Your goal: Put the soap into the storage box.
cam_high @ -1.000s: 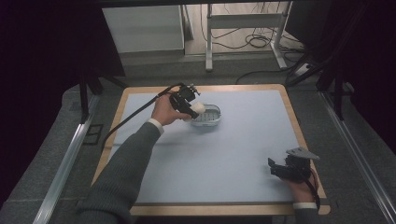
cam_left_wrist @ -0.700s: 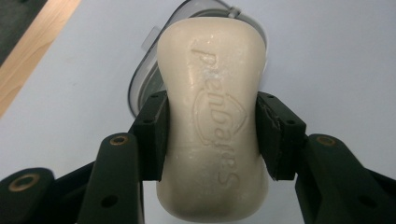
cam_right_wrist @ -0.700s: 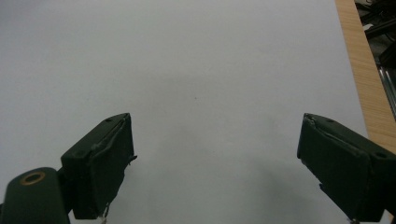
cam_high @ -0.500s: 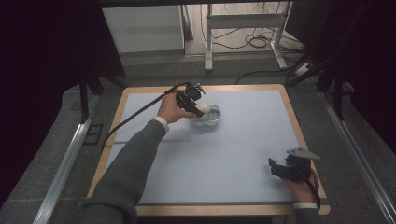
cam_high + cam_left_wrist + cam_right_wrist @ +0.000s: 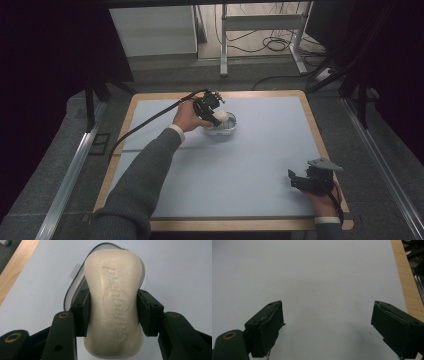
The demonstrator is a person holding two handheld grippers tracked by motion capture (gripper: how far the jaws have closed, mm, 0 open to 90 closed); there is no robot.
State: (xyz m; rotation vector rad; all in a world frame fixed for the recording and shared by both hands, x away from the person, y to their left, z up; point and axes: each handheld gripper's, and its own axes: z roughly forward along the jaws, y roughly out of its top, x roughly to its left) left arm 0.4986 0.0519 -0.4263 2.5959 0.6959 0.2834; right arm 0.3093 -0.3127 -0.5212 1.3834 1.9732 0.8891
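Note:
A cream bar of soap (image 5: pixel 113 302) with raised lettering sits between the pads of my left gripper (image 5: pixel 113 311), which is shut on it at its waist. Under the soap lies a clear soap dish (image 5: pixel 75 287). In the high view the left gripper (image 5: pixel 216 114) holds the soap (image 5: pixel 222 116) just over the clear dish (image 5: pixel 222 131) at the far middle of the table. My right gripper (image 5: pixel 295 179) rests near the front right corner; its jaws (image 5: pixel 327 330) stand wide open over bare blue mat with nothing between them.
The blue mat (image 5: pixel 250 165) covers a table with a wooden rim (image 5: pixel 320 135). A black cable (image 5: pixel 145 122) trails from the left gripper off the table's left side. Metal rails run along both sides, and desk legs and cables lie beyond the far edge.
My left hand has carried the soap a little to the right and slightly down, over the dish. The right hand has stayed where it was.

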